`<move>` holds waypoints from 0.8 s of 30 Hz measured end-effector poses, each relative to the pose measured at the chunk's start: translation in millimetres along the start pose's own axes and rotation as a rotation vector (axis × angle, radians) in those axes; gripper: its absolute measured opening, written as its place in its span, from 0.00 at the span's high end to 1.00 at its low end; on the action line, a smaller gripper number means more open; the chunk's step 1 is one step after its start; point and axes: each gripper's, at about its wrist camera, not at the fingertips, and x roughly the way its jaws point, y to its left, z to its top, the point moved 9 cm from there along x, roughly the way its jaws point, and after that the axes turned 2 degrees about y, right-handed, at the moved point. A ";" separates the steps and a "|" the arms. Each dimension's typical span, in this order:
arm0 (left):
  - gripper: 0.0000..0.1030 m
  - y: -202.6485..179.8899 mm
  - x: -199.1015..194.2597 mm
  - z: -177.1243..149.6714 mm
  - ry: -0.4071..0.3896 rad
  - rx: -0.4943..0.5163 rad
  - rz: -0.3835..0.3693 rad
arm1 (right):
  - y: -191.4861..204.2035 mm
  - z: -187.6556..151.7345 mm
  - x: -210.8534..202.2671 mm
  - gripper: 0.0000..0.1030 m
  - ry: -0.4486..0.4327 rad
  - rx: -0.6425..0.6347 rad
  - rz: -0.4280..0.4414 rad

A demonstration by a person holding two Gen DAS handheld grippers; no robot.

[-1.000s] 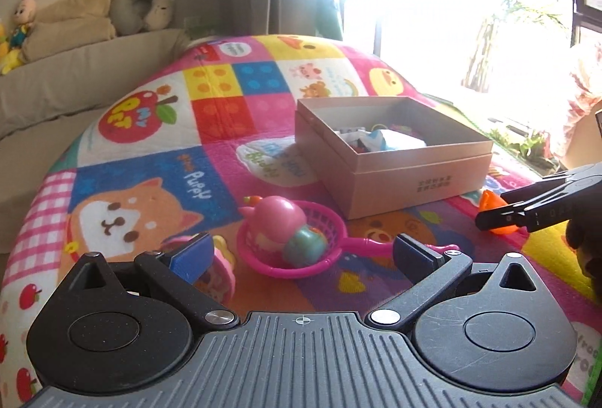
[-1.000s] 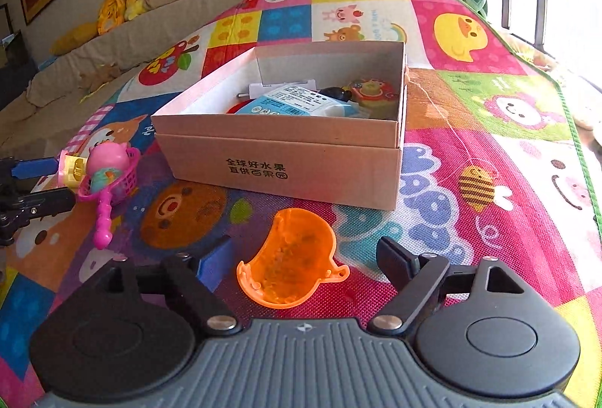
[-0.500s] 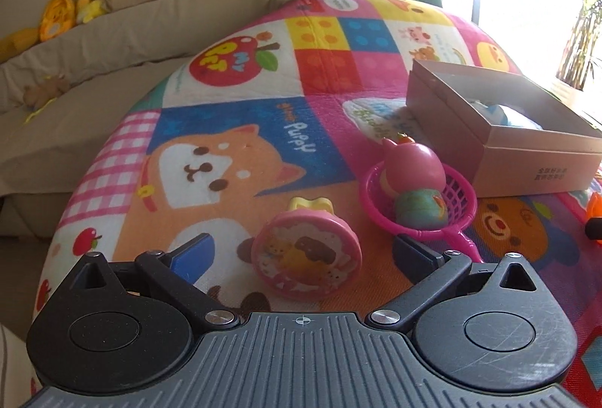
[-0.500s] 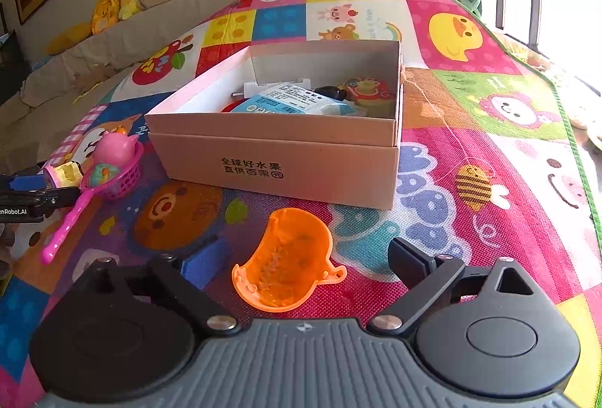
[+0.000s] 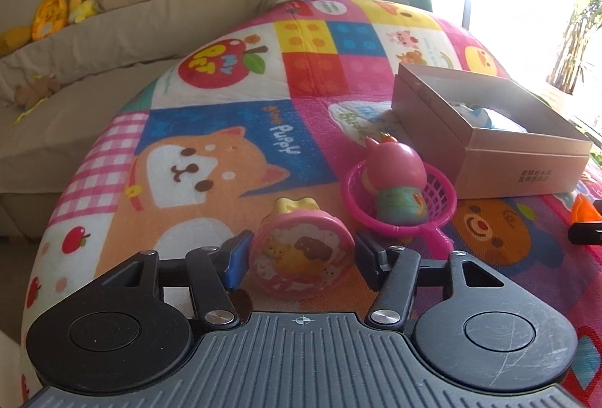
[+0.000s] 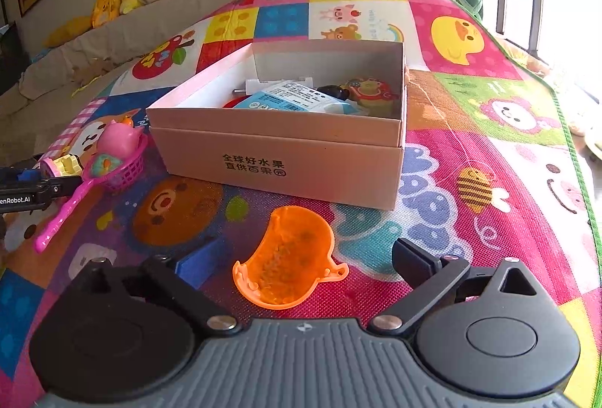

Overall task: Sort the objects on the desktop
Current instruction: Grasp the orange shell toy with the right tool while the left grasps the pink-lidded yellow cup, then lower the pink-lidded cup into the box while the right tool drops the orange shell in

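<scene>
My left gripper (image 5: 301,259) is open with its jaws on either side of a round pink toy (image 5: 303,259) lying on the mat; small gaps still show. Behind it a pink doll (image 5: 395,178) lies in a pink net scoop (image 5: 444,197). My right gripper (image 6: 301,257) is open around an orange duck-shaped mould (image 6: 288,257), not touching it. The open cardboard box (image 6: 286,159) holds a blue-white packet (image 6: 293,101) and small toys. The left gripper also shows at the left edge of the right wrist view (image 6: 26,188).
The colourful play mat (image 5: 210,159) covers a raised surface whose left edge drops toward a beige sofa (image 5: 75,50) with plush toys. The box also shows in the left wrist view (image 5: 519,163). A bright window is at the right.
My left gripper has swung left from the net scoop to the round pink toy, moved in around it and narrowed. My right gripper has edged closer to the orange mould.
</scene>
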 end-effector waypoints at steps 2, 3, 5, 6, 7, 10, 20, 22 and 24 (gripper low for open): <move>0.41 -0.8 -2.1 -2.8 0.003 -0.002 -0.004 | 0.1 -0.3 0.1 0.03 0.002 -0.001 -0.001; 0.39 -1.1 -2.5 -4.0 0.005 -0.001 -0.001 | 0.3 -0.5 0.2 0.03 0.003 -0.002 -0.002; 0.34 -2.0 -2.0 -6.7 0.006 0.004 0.020 | 0.7 -0.1 0.4 0.02 0.003 -0.006 -0.004; 0.29 -2.2 -1.2 -7.1 0.005 0.006 0.033 | 0.9 -0.1 0.4 0.02 0.002 -0.008 -0.005; 0.28 -2.3 -0.5 -6.7 0.004 0.008 0.046 | 1.1 -0.1 0.3 0.02 0.001 -0.012 -0.005; 0.29 -0.3 1.3 -3.7 -0.003 0.003 0.077 | 2.9 -0.1 0.2 0.02 -0.003 -0.024 -0.014; 0.40 -8.6 -22.9 -8.3 -0.028 0.066 0.098 | 4.3 -1.9 -2.9 0.46 -0.009 -0.052 -0.054; 0.40 -14.3 -36.6 -9.9 -0.046 0.093 0.092 | 8.2 -4.3 -6.1 0.48 0.002 -0.069 -0.050; 0.40 -21.1 -52.6 -9.6 -0.069 0.113 0.080 | 12.8 -6.6 -12.1 0.48 0.014 -0.077 -0.028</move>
